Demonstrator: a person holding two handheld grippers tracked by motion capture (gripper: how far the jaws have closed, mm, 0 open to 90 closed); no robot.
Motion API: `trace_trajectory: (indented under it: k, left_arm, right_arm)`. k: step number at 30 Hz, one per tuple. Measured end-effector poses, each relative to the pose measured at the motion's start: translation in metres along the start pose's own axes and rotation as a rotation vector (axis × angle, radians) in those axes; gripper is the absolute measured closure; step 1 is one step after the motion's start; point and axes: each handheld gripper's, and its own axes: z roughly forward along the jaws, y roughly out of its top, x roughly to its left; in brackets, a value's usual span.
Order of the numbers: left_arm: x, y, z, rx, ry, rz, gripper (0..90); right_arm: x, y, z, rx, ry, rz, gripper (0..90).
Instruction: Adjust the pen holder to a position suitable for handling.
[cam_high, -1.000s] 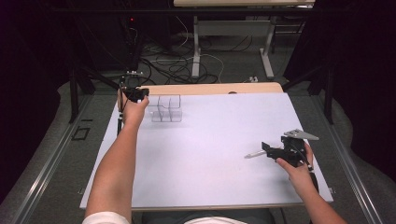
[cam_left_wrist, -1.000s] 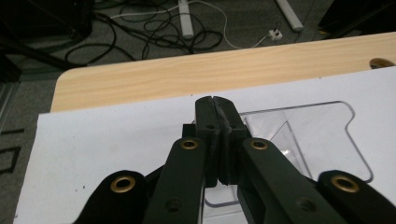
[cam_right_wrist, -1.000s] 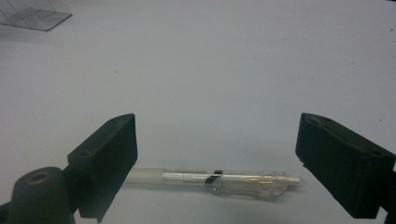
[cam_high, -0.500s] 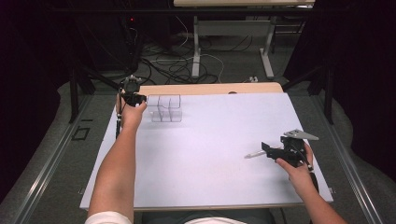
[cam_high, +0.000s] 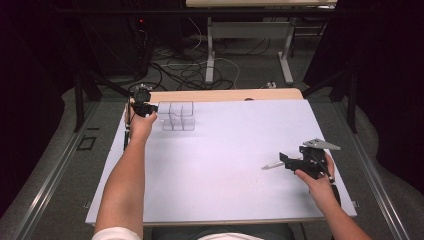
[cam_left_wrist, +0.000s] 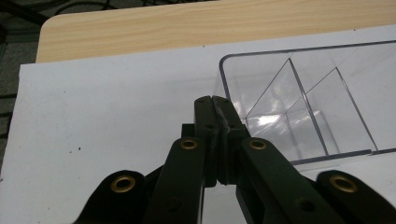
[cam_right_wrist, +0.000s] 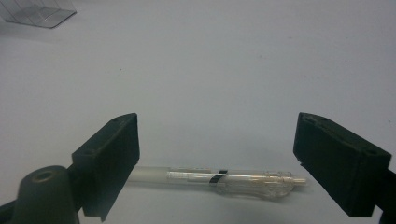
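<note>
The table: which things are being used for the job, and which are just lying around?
In use:
- clear box, its wall pinched by the shut left gripper
- pen, lying on the white sheet between the open right gripper jaws

Just there:
- cables on the floor
- far desk legs

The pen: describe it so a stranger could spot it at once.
Start at the white sheet covering the table, then go to its near right part, where the right gripper stands open. The pen lies flat on the sheet between the jaws, untouched. It is slim and clear-bodied with a pale end, unlike the boxy clear organizer at the far left.
</note>
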Motion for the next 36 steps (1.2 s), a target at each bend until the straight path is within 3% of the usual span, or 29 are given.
trace_trajectory:
  k: [5, 12, 15, 21, 23, 28, 36]
  left_arm:
    - [-0.001, 0.000, 0.000, 0.007, -0.001, 0.003, 90.0]
    - [-0.012, 0.001, 0.001, 0.006, -0.022, 0.037, 90.0]
    - [-0.023, 0.000, 0.003, -0.004, -0.031, 0.055, 90.0]
    - [-0.034, -0.002, 0.003, -0.004, -0.051, 0.050, 90.0]
    - [-0.037, -0.002, 0.003, -0.005, -0.054, 0.072, 90.0]
    - [-0.055, -0.004, 0.004, -0.008, -0.102, 0.080, 90.0]
    - [-0.077, -0.005, 0.006, -0.012, -0.134, 0.108, 90.0]
  right_arm:
    - [0.000, 0.000, 0.001, 0.002, 0.003, 0.001, 14.2]
    - [0.001, 0.001, 0.002, 0.006, 0.009, -0.002, 14.2]
    - [0.001, 0.001, 0.002, 0.005, 0.010, -0.004, 14.3]
    - [0.001, 0.001, 0.003, 0.005, 0.010, -0.005, 14.2]
    - [0.001, 0.001, 0.002, 0.007, 0.010, -0.001, 14.2]
    - [0.002, 0.001, 0.003, 0.008, 0.012, -0.004, 14.3]
    - [0.002, 0.001, 0.003, 0.006, 0.016, -0.011, 14.3]
